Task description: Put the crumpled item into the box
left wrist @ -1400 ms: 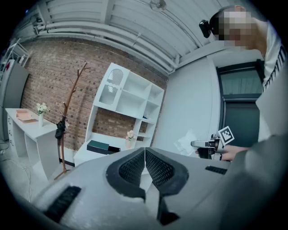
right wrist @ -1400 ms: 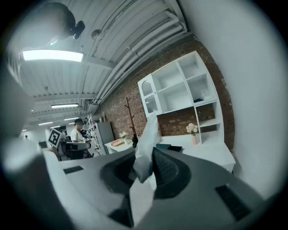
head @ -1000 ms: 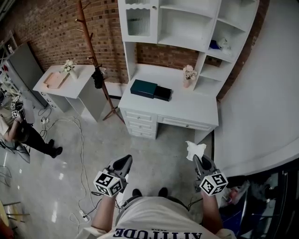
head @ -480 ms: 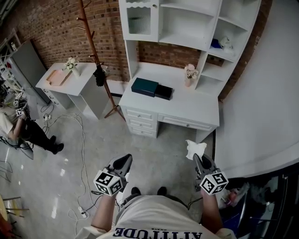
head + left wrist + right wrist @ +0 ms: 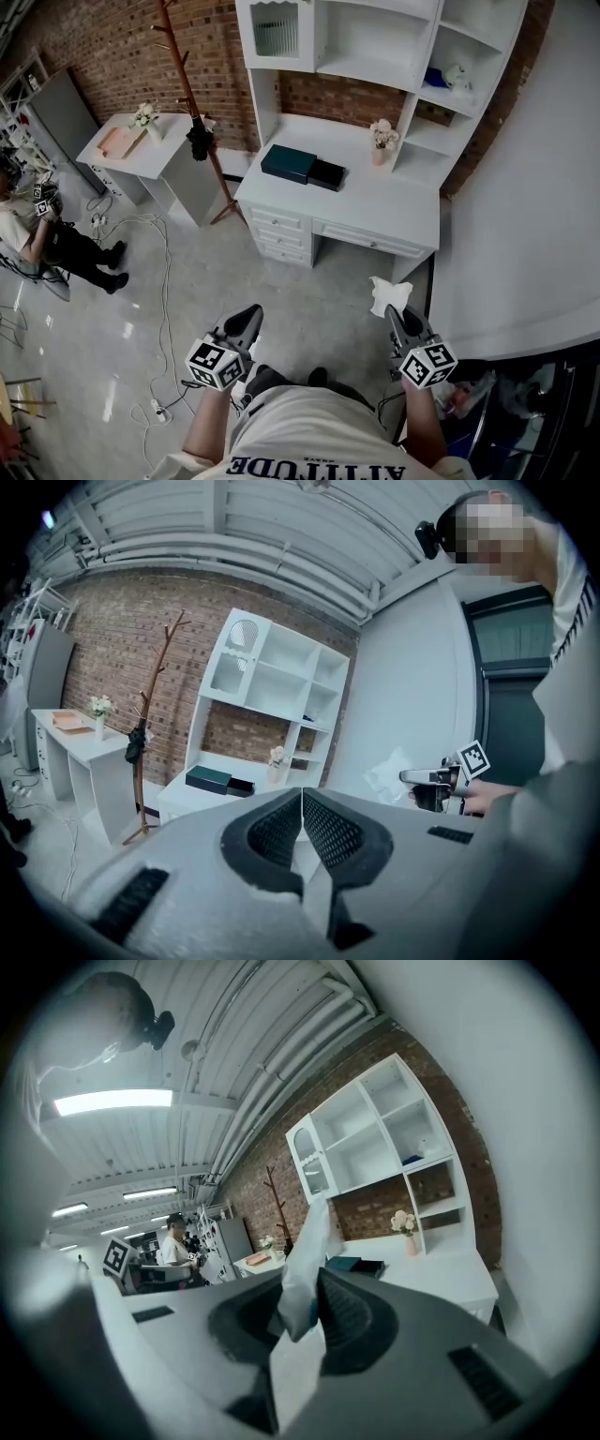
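Note:
In the head view my right gripper [image 5: 393, 315] is shut on a crumpled white tissue [image 5: 389, 294], held up in the air in front of the white desk [image 5: 394, 208]. The right gripper view has the tissue [image 5: 306, 1262] pinched between the pads, sticking up past them. The box [image 5: 289, 163] is dark teal with a black drawer part [image 5: 326, 174] slid out to its right; it lies on the desk's left half, well ahead of both grippers. My left gripper [image 5: 249, 317] is shut and holds nothing; its jaws [image 5: 302, 801] meet.
A white hutch [image 5: 375, 47] stands on the desk, with a small flower vase [image 5: 380, 142] beside it. A wooden coat rack [image 5: 192, 112] and a white side table [image 5: 131, 150] are at the left. Cables [image 5: 159, 309] trail on the floor. A person [image 5: 37, 234] sits at far left.
The view has moved a little toward the desk, and one of my feet has stepped forward. Both grippers keep the same pose, the tissue still in the right one.

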{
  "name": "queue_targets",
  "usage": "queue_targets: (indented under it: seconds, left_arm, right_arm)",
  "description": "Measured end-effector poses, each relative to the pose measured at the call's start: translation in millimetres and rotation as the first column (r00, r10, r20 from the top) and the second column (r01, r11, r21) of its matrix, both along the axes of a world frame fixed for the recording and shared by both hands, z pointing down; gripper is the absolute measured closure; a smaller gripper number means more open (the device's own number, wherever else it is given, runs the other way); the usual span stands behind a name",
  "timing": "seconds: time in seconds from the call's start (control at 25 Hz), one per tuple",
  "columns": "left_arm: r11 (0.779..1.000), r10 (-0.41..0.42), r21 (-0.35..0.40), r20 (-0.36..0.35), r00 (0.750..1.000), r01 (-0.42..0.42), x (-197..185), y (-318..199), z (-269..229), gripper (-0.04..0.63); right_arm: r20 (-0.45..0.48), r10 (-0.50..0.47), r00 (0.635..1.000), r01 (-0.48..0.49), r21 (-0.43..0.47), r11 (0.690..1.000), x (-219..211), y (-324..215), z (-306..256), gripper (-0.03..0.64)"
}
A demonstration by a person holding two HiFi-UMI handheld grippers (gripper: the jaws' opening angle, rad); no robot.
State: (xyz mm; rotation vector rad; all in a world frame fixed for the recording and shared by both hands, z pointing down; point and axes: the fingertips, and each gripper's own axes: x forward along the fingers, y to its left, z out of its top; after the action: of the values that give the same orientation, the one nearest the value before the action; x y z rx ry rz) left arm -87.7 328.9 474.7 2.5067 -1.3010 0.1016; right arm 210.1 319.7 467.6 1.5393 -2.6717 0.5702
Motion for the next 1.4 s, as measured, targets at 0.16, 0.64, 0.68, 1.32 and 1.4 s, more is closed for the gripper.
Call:
queue_targets:
  seconds: [0.16, 0.64, 0.68, 1.32, 1.4]
  left_arm:
    - [1.000, -0.011, -0.015, 0.007, 1.000, 0.012, 16.2, 6.5, 7.6, 0.566]
    - [1.000, 0.008, -0.029, 0.049, 0.999, -0.007, 45.4, -2.9, 11.7, 0.566]
    - [0.999, 0.009, -0.032, 0.050, 0.999, -0.007, 46.1, -5.6, 12.7, 0.566]
    - [0.995, 0.085, -0.053, 0.005, 0.996, -0.084, 64.7, -81.2, 28.1, 0.566]
    - [0.994, 0.093, -0.065, 0.002, 0.996, -0.093, 61.7, -98.1, 34.5, 0.566]
  right_arm:
    - [0.002, -0.025, 1.000, 0.025, -0.008, 1.000, 10.1, 0.9, 7.4, 0.543]
    - [0.043, -0.013, 0.999, 0.014, -0.020, 1.000, 35.9, -9.5, 17.8, 0.543]
    - [0.046, -0.011, 0.999, 0.012, -0.021, 1.000, 36.2, -11.2, 18.9, 0.543]
    - [0.015, 0.048, 0.999, -0.047, -0.049, 0.998, 44.0, -62.0, 25.1, 0.543]
    - [0.006, 0.055, 0.998, -0.054, -0.053, 0.997, 40.5, -76.0, 25.7, 0.543]
